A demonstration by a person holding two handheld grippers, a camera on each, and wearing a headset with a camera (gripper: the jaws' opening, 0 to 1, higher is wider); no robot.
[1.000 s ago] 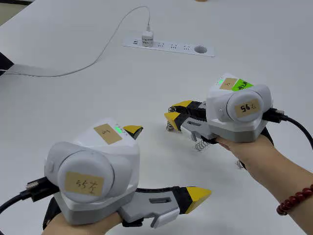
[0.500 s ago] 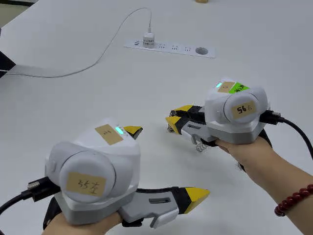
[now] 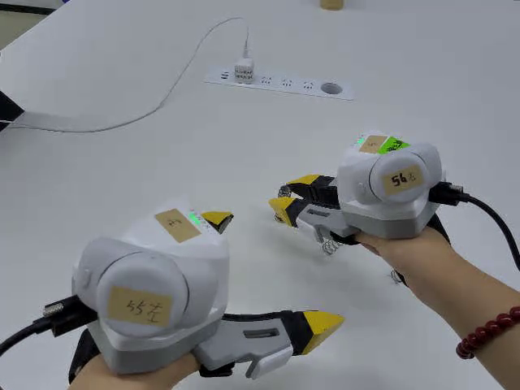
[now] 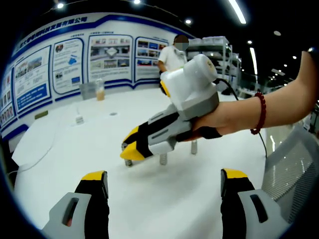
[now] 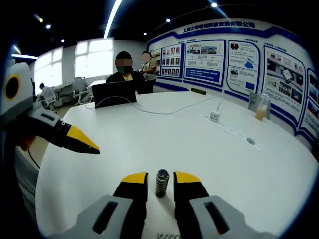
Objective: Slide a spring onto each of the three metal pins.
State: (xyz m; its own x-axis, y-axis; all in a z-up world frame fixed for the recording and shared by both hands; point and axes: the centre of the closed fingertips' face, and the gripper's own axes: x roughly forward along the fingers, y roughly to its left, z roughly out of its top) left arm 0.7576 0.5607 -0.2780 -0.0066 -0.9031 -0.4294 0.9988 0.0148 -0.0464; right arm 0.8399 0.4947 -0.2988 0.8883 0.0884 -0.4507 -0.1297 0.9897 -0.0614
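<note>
Fingers (image 5: 135, 182) of the right gripper (image 5: 160, 175) are drawn in narrow, one on each side of a coiled spring (image 5: 162, 182) that stands upright on the workbench (image 5: 149, 134). There's a sliver of dark on both flanks, so I call it bracketed, not squeezed. The coil looks seated on a pin, though the metal inside is hidden. Low, level tips suit steadying it or nudging it down.

Over to the left gripper (image 4: 164, 175): fingers spread wide, nothing between them. It hovers low and well back, facing the work. Sensible, I'd say, since it leaves the right hand room.

Now the surroundings, big to small. The white workbench is broad and mostly bare around the job. A power strip (image 3: 280, 81) lies far across it, with a white plug (image 3: 244, 67) in it and a cable (image 3: 154, 101) trailing off. All of that is well apart from the action and no obstacle.

Closer in, two short posts stand just behind the right gripper's tips. The nearer post (image 4: 163, 158) is tucked under the gripper's body, and the farther post (image 4: 193, 147) is by the person's wrist. The nearer one shows coils, but pin, spring or both is too small to call. There's your crowding risk: the gripper hangs right over them, so a sideways slip could knock one.
</note>
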